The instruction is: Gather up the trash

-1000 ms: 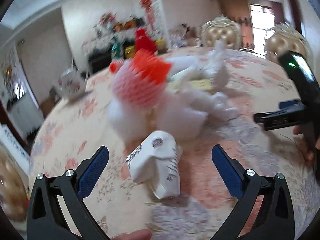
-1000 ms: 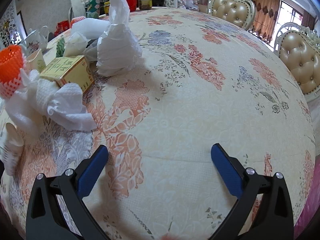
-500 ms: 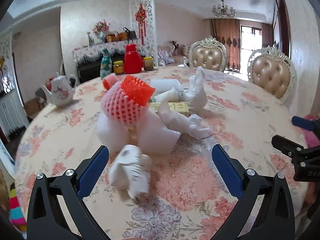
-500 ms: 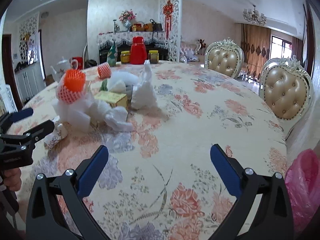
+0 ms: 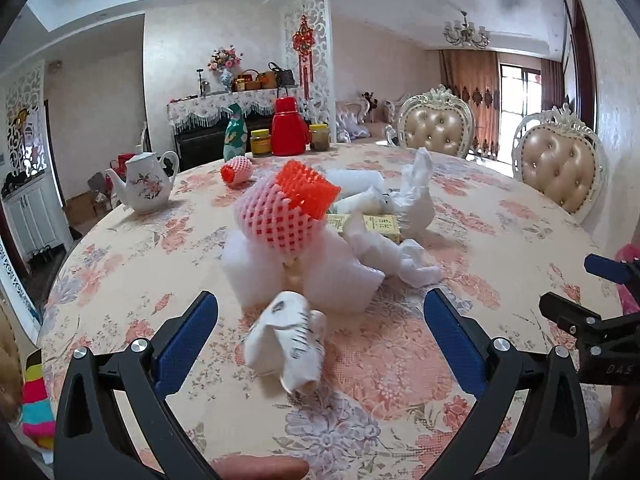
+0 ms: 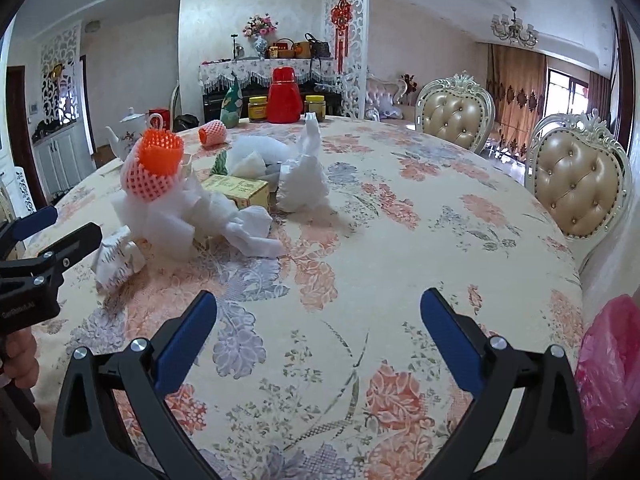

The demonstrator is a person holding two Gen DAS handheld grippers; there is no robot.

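A heap of trash lies on the round flowered table point(image 5: 120, 256). A crushed white paper cup point(image 5: 286, 338) lies nearest, just ahead of my open left gripper point(image 5: 320, 332). Behind it sit white foam sheets point(image 5: 324, 276), a pink and orange foam fruit net point(image 5: 282, 210), crumpled tissues point(image 5: 394, 256), a yellow box point(image 5: 380, 222) and a white plastic bag point(image 5: 418, 196). A second net point(image 5: 237, 170) lies farther back. My right gripper point(image 6: 318, 328) is open over bare cloth, right of the heap, where the cup point(image 6: 114, 258) and net point(image 6: 154, 170) show at left.
A white teapot point(image 5: 146, 188) stands at the table's left. A red thermos point(image 5: 288, 128), jars and a green bottle point(image 5: 235, 132) stand at the far edge. Two padded chairs point(image 6: 580, 188) ring the right side. A pink plastic bag point(image 6: 612, 364) hangs at the right edge.
Both grippers have pulled back and tilted up from the table; the heap now sits farther off. The crushed cup lies between the left fingers as before. Both stay open.
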